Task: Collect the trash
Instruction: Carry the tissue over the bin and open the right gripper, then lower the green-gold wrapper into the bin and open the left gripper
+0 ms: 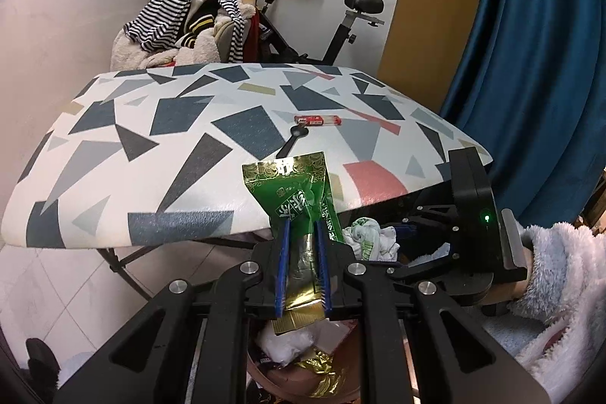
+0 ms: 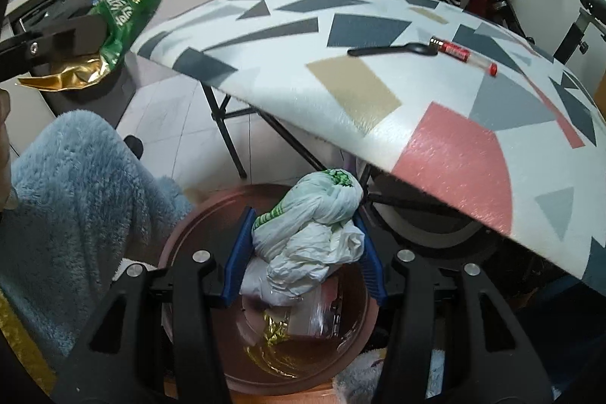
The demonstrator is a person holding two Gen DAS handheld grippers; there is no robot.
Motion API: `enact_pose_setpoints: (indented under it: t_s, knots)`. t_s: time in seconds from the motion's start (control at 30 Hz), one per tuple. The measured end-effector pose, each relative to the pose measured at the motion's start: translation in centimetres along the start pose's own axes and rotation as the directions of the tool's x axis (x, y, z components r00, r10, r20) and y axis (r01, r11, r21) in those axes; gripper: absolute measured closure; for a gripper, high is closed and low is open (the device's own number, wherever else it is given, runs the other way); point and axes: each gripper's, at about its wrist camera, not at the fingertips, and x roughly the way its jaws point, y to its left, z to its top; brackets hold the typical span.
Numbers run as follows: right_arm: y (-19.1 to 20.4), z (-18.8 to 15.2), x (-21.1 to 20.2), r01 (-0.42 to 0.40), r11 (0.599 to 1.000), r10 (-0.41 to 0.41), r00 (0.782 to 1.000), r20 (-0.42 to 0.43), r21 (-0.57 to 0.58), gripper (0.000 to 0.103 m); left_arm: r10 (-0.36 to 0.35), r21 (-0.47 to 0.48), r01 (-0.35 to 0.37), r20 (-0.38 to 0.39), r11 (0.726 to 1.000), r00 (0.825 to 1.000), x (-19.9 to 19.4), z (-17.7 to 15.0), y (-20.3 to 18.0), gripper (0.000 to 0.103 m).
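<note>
My left gripper (image 1: pixel 302 226) is shut on a green and gold snack wrapper (image 1: pixel 297 192), held above the brown trash bin (image 1: pixel 288 379). The wrapper also shows in the right wrist view (image 2: pixel 121 14) at upper left. My right gripper (image 2: pixel 303 214) is over the bin (image 2: pixel 189 226), its blue pads on either side of a crumpled white plastic bag (image 2: pixel 310 233). The bag shows in the left wrist view (image 1: pixel 369 237). A red and clear tube (image 1: pixel 318 120) (image 2: pixel 464 55) and a black spoon (image 1: pixel 291 141) (image 2: pixel 386 50) lie on the patterned table (image 1: pixel 170 146) (image 2: pixel 341 93).
The bin holds gold foil (image 2: pixel 274 330) and clear plastic. Behind the table stand a chair piled with clothes (image 1: pixel 181 25) and an exercise bike (image 1: pixel 341 25). A blue curtain (image 1: pixel 530 63) hangs at right. The table's folding legs (image 2: pixel 227 135) stand near the bin.
</note>
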Motion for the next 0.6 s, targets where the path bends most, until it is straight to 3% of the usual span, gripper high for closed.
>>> enact_pose_setpoints:
  t_s: [0.17,0.27,0.37,0.6]
  knots:
    - [0.1,-0.2,0.4,-0.001,1.0,0.001,1.0,-0.012,-0.001,0.048,-0.005,-0.003,0.005,-0.016,1.0,1.0,0.6,-0.9,0.2,0.089]
    - [-0.3,0.0,0.0,0.008,1.0,-0.009,1.0,0.02,0.019,0.028,-0.008,0.004,0.008,-0.021,1.0,1.0,1.1,-1.1,0.1,0.089]
    - [-1.3,0.1,-0.7,0.037,0.997,-0.042,0.996,0.082,0.062,0.015,-0.015,0.013,0.016,-0.026,1.0,1.0,1.5,-1.2,-0.1,0.089]
    - [-3.6,0.3,-2.8,0.129,0.976,-0.165,0.965,0.206,0.176,0.006,-0.039,0.02,0.041,-0.063,0.999,0.997,3.5,-1.7,-0.1,0.089]
